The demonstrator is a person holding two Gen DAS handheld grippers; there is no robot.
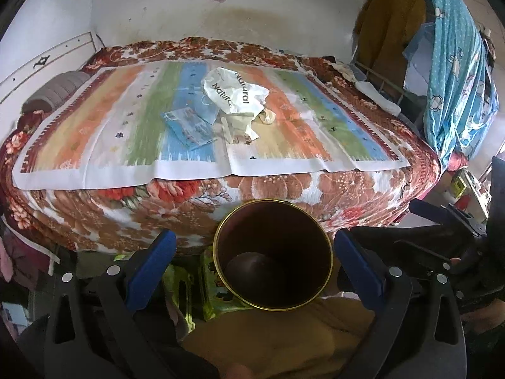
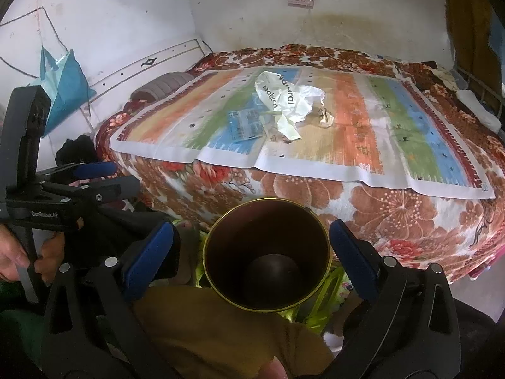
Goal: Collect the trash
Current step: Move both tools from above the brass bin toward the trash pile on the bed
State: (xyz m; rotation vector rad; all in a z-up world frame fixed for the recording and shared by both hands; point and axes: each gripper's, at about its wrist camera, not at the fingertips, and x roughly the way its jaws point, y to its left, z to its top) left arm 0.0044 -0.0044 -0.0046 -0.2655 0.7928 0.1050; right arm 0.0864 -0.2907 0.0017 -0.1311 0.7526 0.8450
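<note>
Both fingers point(image 1: 358, 267) point(image 2: 353, 254) pairs spread, bin point(image 1: 273, 252) between, trash point(image 1: 235, 101) well beyond on bed point(image 1: 268, 189)

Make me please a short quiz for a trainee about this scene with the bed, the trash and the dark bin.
1. True or false: the left gripper already holds a piece of trash.
2. Which printed word shows on the crumpled white bag? A) Fresh B) Natural C) Market
3. Fill in: the blue packet lies on the striped ______ that covers the floral blanket.

Key
1. False. Both the left gripper and the right gripper are open and hold nothing; the dark bin shows between their fingers.
2. B.
3. Mat. The trash pile sits near its middle, far from the bin.
</note>
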